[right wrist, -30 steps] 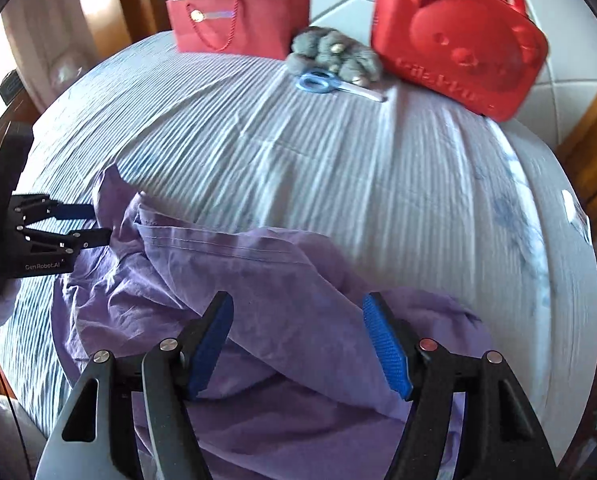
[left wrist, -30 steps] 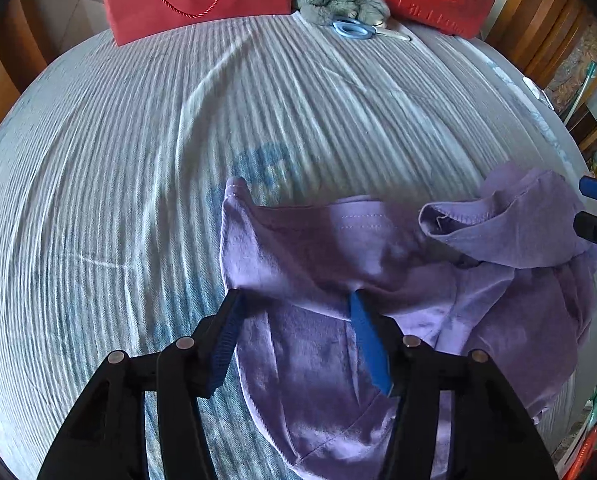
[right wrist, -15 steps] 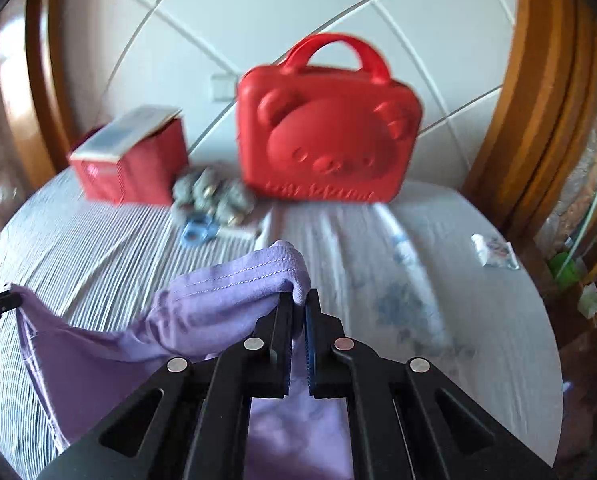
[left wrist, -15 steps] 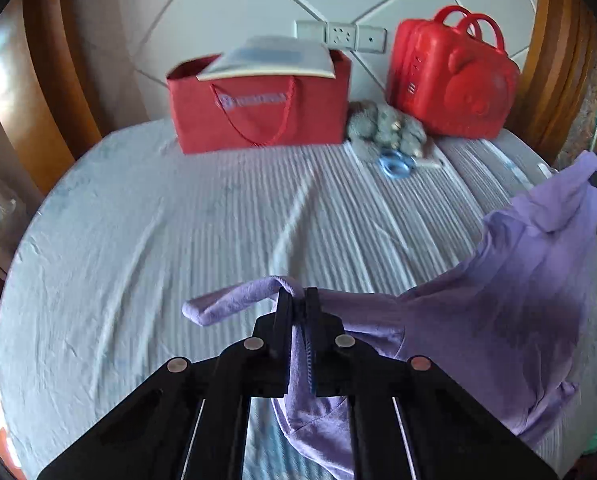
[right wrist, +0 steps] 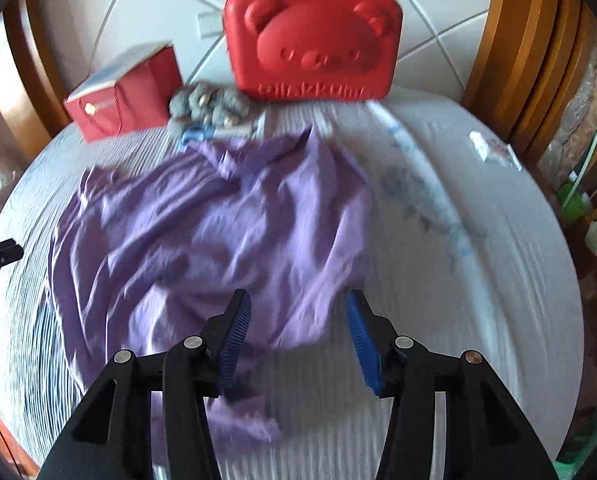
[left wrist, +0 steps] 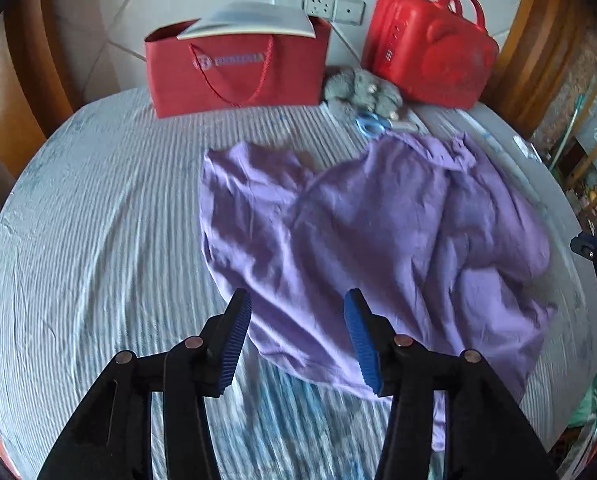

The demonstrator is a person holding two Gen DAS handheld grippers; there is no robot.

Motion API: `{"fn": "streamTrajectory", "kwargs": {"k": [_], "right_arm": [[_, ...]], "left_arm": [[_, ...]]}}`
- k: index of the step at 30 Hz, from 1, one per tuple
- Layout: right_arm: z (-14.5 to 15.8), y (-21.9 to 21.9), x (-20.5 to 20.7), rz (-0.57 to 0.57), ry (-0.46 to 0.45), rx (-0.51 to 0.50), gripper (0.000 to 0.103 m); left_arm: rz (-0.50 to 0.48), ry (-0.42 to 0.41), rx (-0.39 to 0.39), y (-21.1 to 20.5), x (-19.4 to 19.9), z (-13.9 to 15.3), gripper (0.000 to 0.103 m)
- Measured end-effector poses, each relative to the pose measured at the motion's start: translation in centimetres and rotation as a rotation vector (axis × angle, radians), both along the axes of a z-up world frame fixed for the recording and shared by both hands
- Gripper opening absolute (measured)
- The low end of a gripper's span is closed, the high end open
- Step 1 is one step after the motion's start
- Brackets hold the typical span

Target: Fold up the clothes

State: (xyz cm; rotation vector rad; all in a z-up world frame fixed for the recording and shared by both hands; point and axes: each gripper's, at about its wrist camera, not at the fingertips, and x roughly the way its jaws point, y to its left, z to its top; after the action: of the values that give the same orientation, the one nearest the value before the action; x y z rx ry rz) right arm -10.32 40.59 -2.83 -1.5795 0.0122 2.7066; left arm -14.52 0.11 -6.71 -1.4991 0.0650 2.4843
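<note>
Left wrist view: our left gripper [left wrist: 296,336], jaws just spread and empty, hangs over the near hem of the purple garment [left wrist: 378,232], which lies rumpled on the striped bedsheet [left wrist: 98,240].

Right wrist view: our right gripper [right wrist: 296,336], jaws likewise just opened on nothing, hovers above the garment's near right edge. We judge that smoothing the wrinkles flat should come before any fold.
</note>
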Motion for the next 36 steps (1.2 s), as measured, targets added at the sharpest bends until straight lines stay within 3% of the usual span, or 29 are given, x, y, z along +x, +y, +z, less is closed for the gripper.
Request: {"fn": "streamTrajectory", "kwargs": {"k": [4, 7, 13, 19, 20, 21, 27, 33, 34, 35, 36], "right_arm": [[-3.2, -1.4, 4.4, 0.069, -0.071, -0.042, 0.061], [-4.2, -2.1, 6.5, 0.111, -0.083, -0.059, 0.069], [-4.4, -1.0, 8.2, 0.120, -0.069, -0.051, 0.069], [-3.6, 1.5, 8.8, 0.064, -0.046, -0.055, 0.069], [-3.5, 1.9, 8.8, 0.057, -0.043, -0.053, 0.069], [-3.4, 2.2, 8.7, 0.049, -0.039, -0.049, 0.069], [-3.2, 4.7, 4.2, -0.011, -0.002, -0.126, 0.069], [-5.4, 6.3, -3.0, -0.105, -0.032, -0.175, 0.069], [-6.2, 6.4, -3.9, -0.113, -0.048, -0.186, 0.066], [-6.9, 6.4, -4.8, -0.121, -0.065, -0.194, 0.057], [-7.5, 6.3, -5.5, -0.124, -0.084, -0.191, 0.016]], "left_arm": [[-0.033, -0.083, -0.023, 1.7, 4.0, -3.6, 0.050], [-0.036, -0.106, 0.035, 3.0, 6.6, -3.8, 0.049], [-0.155, -0.117, 0.074, 9.3, 12.2, -3.7, 0.050], [-0.196, -0.142, 0.032, 14.4, 13.5, -6.3, 0.049], [-0.195, -0.132, 0.013, 14.9, 13.5, -6.8, 0.040], [-0.191, -0.129, 0.002, 15.1, 13.6, -7.0, 0.000], [-0.134, -0.131, -0.007, 13.4, 13.6, -6.1, 0.002], [-0.084, -0.109, 0.006, 12.2, 13.4, -4.8, 0.002], [-0.073, -0.097, 0.006, 11.8, 13.3, -4.3, 0.002], [-0.063, -0.083, 0.001, 11.3, 13.3, -3.7, 0.002], [-0.053, -0.069, -0.004, 10.8, 13.3, -3.1, 0.002]]}}
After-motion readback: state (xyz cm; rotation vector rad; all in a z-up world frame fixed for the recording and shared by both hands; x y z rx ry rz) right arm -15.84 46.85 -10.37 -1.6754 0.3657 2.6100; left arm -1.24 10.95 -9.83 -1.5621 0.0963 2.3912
